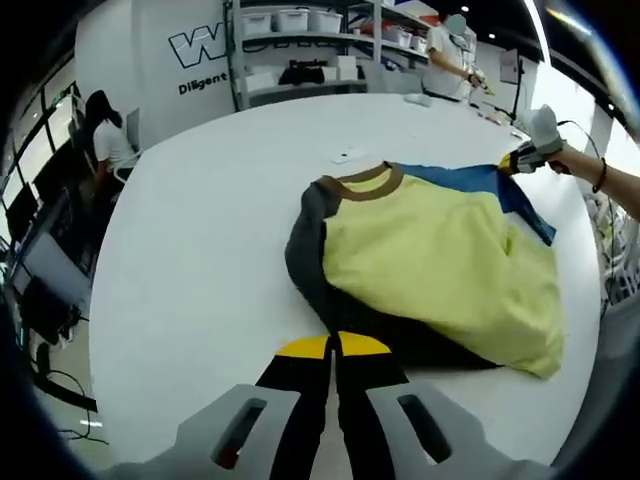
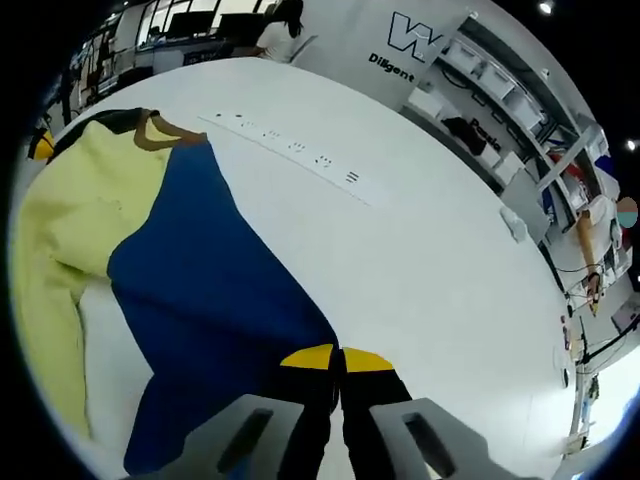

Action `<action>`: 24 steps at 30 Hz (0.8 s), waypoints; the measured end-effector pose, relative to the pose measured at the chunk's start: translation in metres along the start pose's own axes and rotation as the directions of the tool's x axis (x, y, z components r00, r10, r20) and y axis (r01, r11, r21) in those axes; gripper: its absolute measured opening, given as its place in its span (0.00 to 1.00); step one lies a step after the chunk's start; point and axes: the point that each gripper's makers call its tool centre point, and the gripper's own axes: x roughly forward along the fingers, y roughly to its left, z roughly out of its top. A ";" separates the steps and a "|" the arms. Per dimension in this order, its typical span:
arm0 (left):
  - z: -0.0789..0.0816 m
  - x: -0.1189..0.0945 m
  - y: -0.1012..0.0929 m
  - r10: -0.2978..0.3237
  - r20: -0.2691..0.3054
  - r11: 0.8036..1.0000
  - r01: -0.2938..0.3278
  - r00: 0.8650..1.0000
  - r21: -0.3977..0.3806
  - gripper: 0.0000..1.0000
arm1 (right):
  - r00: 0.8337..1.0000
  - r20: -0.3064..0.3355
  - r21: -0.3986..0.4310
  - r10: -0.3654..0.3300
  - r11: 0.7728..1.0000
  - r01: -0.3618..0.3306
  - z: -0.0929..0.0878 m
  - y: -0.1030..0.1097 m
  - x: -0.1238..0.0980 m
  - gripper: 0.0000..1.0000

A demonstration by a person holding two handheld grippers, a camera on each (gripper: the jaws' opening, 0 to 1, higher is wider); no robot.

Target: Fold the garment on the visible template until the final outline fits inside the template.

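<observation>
The garment lies rumpled on the white table, with a yellow front, a brown collar, a dark grey side and a blue part. My left gripper is shut, its yellow tips pinching the dark grey edge nearest me. My right gripper, held by a hand, grips the blue part at the far right. In the right gripper view, the right gripper is shut on the corner of the blue fabric. The left gripper shows at the garment's far end. I cannot make out a template outline.
A row of small marks crosses the table beyond the garment, and a small flat item lies near the collar. Shelves with bins stand behind. One person sits at the left, another stands at the back.
</observation>
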 end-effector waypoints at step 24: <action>0.004 -0.005 -0.011 0.073 0.078 0.989 -0.061 0.994 -0.138 0.42 | 0.979 0.169 0.210 0.114 0.966 -0.149 0.028 0.022 -0.025 0.25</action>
